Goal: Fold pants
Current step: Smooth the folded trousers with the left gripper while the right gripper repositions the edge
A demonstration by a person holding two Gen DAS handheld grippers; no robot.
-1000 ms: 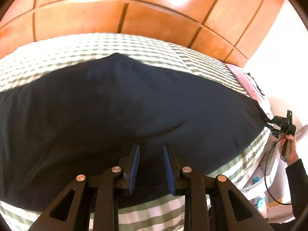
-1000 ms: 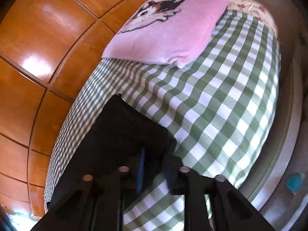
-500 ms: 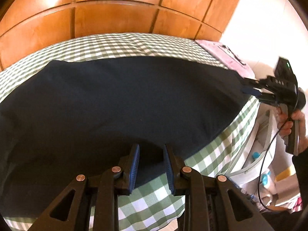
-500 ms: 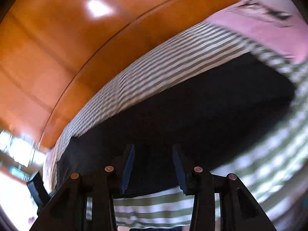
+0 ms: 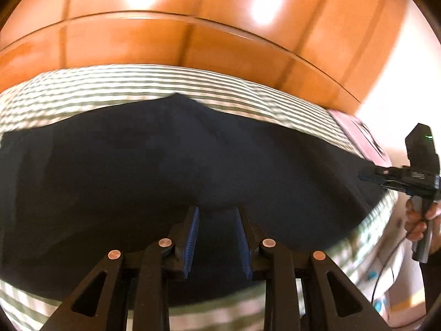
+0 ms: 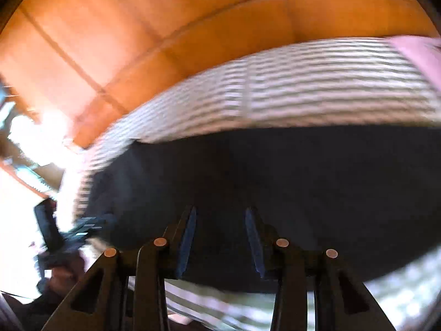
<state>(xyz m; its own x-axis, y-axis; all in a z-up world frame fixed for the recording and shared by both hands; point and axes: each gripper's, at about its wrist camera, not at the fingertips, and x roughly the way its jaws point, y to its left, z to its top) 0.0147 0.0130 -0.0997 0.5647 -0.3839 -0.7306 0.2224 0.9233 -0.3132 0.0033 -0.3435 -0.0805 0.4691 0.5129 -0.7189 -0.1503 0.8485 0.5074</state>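
Surveying the bed from your two wrist cameras, you have the following. Item one: dark navy pants [image 5: 171, 171], spread flat across a green-and-white checked bedspread [image 5: 115, 82], filling most of both views; one point of the cloth peaks toward the far edge of the bed. Item two: your left gripper [image 5: 216, 237], blue-padded fingers [image 5: 192, 237] standing apart, hanging over the near part of the pants; the pads press on nothing you can see, though whether the tips graze the fabric cannot be told. Item three: your right gripper [image 6: 220, 237], its jaws set somewhat wider apart, likewise over dark cloth with none pinched between the pads. From the left wrist view the same tool shows at the right, its tips at or just beside the pants' far right corner; whether they touch cannot be told. The hand [image 5: 419, 220] wraps its handle. Item four: a pink pillow [image 5: 358, 135] at the right end of the bed, just beside the pants. Item five: orange wooden panelling [image 5: 193, 41] behind the bed. Both views are blurred.
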